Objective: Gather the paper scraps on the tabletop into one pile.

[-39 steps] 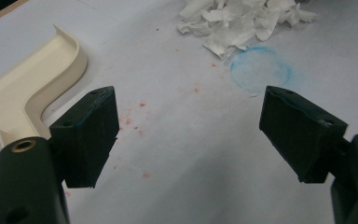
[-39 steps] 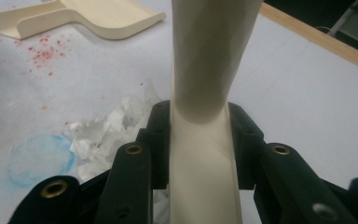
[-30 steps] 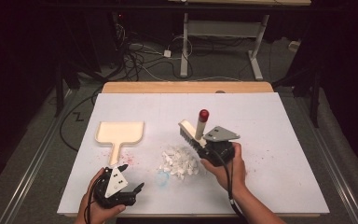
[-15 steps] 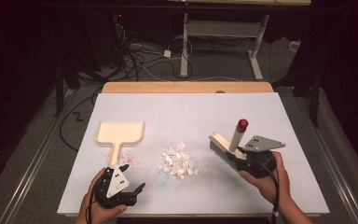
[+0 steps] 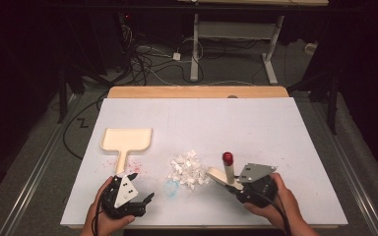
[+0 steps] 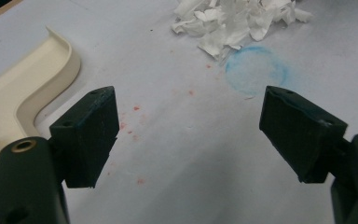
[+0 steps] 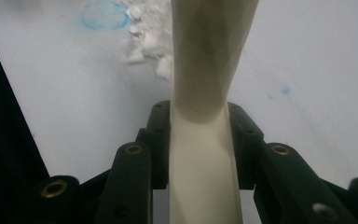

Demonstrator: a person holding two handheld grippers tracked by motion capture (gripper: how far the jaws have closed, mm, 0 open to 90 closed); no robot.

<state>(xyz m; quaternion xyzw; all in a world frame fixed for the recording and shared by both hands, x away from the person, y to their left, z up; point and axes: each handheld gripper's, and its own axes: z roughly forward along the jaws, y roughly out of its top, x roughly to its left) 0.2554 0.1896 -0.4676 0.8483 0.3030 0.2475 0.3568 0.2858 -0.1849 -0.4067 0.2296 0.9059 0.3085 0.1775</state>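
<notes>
At the near edge of the white table [image 5: 275, 118], we see the right gripper [image 5: 230, 184] clamped on the cream handle of a small brush [image 5: 225, 174], whose red tip stands up above the jaws. In the right gripper view the handle [image 7: 205, 140] runs straight up between the two black jaws, pinched tight on both sides. The brush head rests just beside the right side of a heap of torn white paper scraps [image 5: 189, 169], which sits nearer the near edge than the far one, about midway between the two hands.

We find the left gripper [image 5: 142, 189] near the near-left corner, its jaws spread wide with nothing between them. Just beyond it lies a cream dustpan [image 5: 126, 140], handle pointing toward the near edge, the scoop toward the far edge. Red speckles [image 6: 135, 108] dot the table beside the dustpan handle, and a faint blue ring [image 6: 256, 69] is drawn between the left gripper and the scraps. Nothing lies between the scraps and the dustpan. Beyond the far edge, cables [image 5: 147, 59] trail over the dark floor around a metal stand [image 5: 195, 49].
</notes>
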